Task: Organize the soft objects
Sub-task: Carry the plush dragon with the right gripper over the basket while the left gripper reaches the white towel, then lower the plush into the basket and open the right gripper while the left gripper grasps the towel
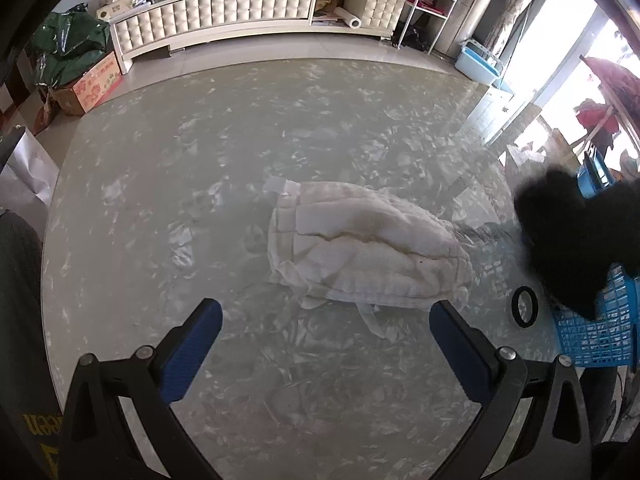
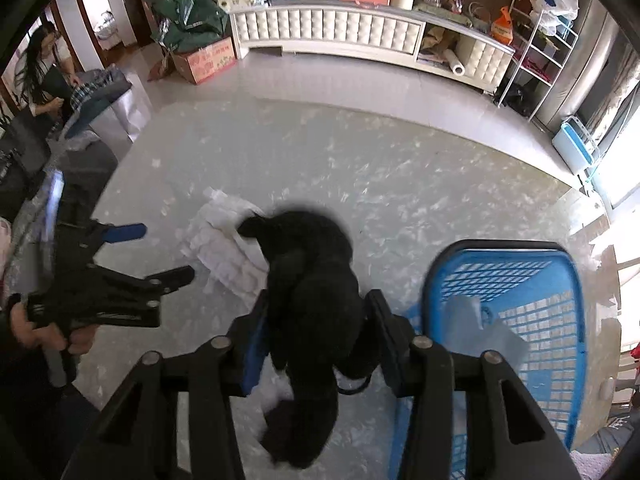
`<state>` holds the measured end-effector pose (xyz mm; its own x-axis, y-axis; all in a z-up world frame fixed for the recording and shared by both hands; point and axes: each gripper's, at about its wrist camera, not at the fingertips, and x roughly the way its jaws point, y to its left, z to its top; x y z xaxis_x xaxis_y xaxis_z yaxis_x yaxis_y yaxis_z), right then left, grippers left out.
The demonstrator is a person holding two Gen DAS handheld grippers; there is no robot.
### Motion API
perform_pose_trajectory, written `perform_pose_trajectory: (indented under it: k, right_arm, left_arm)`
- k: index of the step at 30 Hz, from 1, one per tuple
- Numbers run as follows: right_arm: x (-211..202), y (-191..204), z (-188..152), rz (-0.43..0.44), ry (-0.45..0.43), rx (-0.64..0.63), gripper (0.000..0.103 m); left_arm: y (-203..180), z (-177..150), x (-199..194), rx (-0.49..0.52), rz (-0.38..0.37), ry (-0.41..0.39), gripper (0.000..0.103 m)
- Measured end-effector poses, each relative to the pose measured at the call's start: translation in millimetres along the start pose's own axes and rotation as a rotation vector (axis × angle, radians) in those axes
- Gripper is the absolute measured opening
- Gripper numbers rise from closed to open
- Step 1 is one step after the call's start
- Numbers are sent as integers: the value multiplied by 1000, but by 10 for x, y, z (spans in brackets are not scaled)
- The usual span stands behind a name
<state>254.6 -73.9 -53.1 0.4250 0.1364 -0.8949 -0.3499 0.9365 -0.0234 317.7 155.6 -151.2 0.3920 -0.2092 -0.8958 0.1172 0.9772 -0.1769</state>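
Observation:
A crumpled white cloth (image 1: 360, 248) lies on the glossy grey table (image 1: 200, 160). My left gripper (image 1: 326, 316) is open and empty, just in front of the cloth. My right gripper (image 2: 316, 300) is shut on a black fuzzy soft item (image 2: 312, 280), held above the table just left of a blue plastic basket (image 2: 520, 292). The black item (image 1: 576, 236) and basket (image 1: 600, 328) show at the right of the left wrist view. The white cloth (image 2: 224, 248) and the left gripper (image 2: 156, 252) show in the right wrist view. A grey cloth (image 2: 476, 328) lies in the basket.
A black ring (image 1: 525, 306) lies on the table beside the basket. A white padded cabinet (image 1: 248, 12) with clutter stands past the table. A cardboard box (image 1: 92, 88) and green bag (image 1: 68, 48) sit on the floor. A person (image 2: 40, 68) sits at far left.

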Motion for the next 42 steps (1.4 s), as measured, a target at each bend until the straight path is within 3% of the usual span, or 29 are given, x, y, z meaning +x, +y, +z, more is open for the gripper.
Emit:
perform_pose_trajectory:
  k: [8, 12, 16, 25, 42]
  right_arm:
    - [-35, -164, -29, 58, -10, 17, 31]
    - [-360, -260, -70, 76, -74, 33, 31]
    - [-662, -407, -97, 68, -139, 41, 31]
    - [-1175, -822, -317, -1, -237, 83, 31]
    - [-946, -1195, -708, -49, -169, 228, 31]
  left_arm:
    - [-68, 42, 187, 11, 27, 42, 103]
    - [-59, 39, 298, 4, 48, 74, 103]
    - [-61, 85, 360, -20, 43, 79, 103]
    - [-281, 255, 424, 34, 51, 64, 103]
    - [-621, 482, 764, 123, 98, 84, 103]
